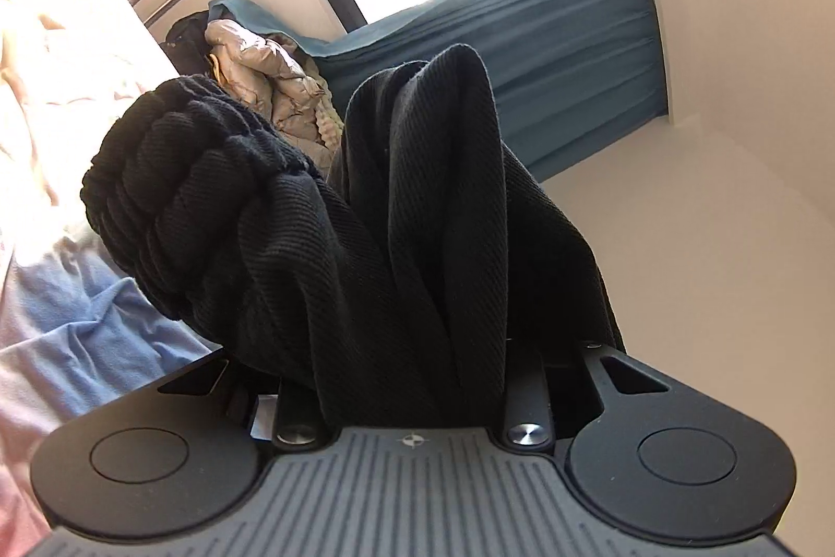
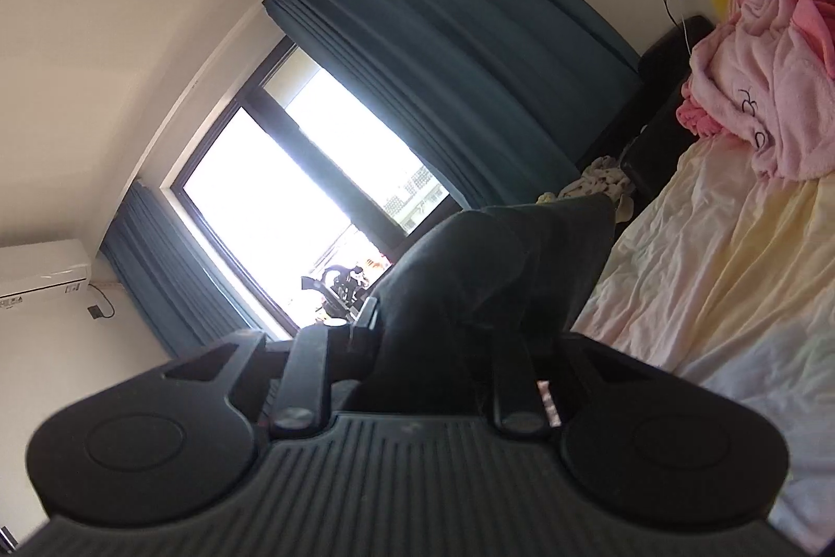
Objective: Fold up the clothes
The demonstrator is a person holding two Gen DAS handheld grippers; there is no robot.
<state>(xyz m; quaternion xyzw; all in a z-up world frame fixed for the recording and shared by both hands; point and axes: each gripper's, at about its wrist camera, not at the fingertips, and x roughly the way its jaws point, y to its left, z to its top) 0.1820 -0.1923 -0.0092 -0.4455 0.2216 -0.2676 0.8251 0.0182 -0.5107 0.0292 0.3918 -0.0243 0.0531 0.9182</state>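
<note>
both grippers, left gripper (image 1: 412,296) and right gripper (image 2: 459,296), pinch bunched black garment (image 1: 292,212) above the bed (image 2: 730,275).

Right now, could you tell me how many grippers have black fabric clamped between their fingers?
2. The left gripper is shut on the black ribbed garment, and the right gripper grips dark cloth. Whether both hold the same garment cannot be told.
</note>
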